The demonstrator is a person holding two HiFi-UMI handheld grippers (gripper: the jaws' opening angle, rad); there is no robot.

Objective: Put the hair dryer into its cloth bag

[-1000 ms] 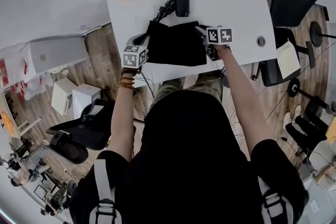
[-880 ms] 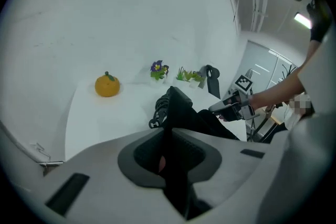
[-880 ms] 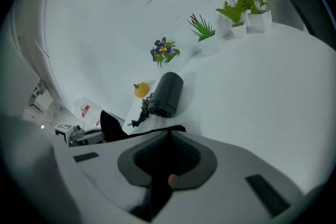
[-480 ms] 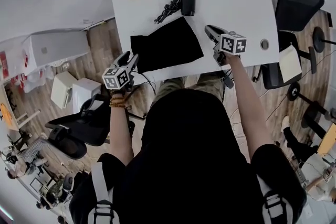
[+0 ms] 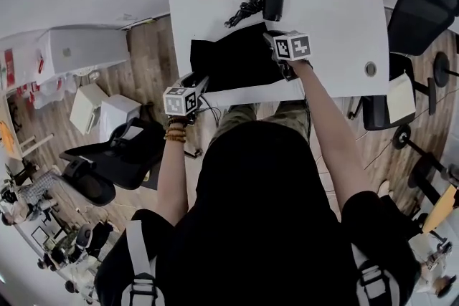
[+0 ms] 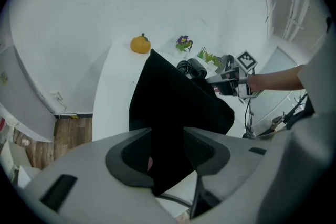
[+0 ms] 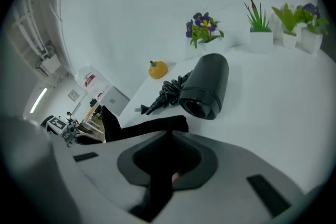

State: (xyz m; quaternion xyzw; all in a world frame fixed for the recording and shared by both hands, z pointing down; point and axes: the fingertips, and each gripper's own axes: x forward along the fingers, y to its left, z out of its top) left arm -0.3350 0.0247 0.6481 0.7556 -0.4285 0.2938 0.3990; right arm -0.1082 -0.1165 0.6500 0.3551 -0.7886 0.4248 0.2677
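Tabletop edge: my left tool just opened around the cloth bag, and my right tool's pinch on it just slackened, so the bag could slip off.

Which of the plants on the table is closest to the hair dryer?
The purple-flowered plant at the left end of the row, directly behind the hair dryer. The spiky green plant and the other flowering plant stand farther right.

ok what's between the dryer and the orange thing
Its coiled cord, seen in the right gripper view between dryer and orange thing.
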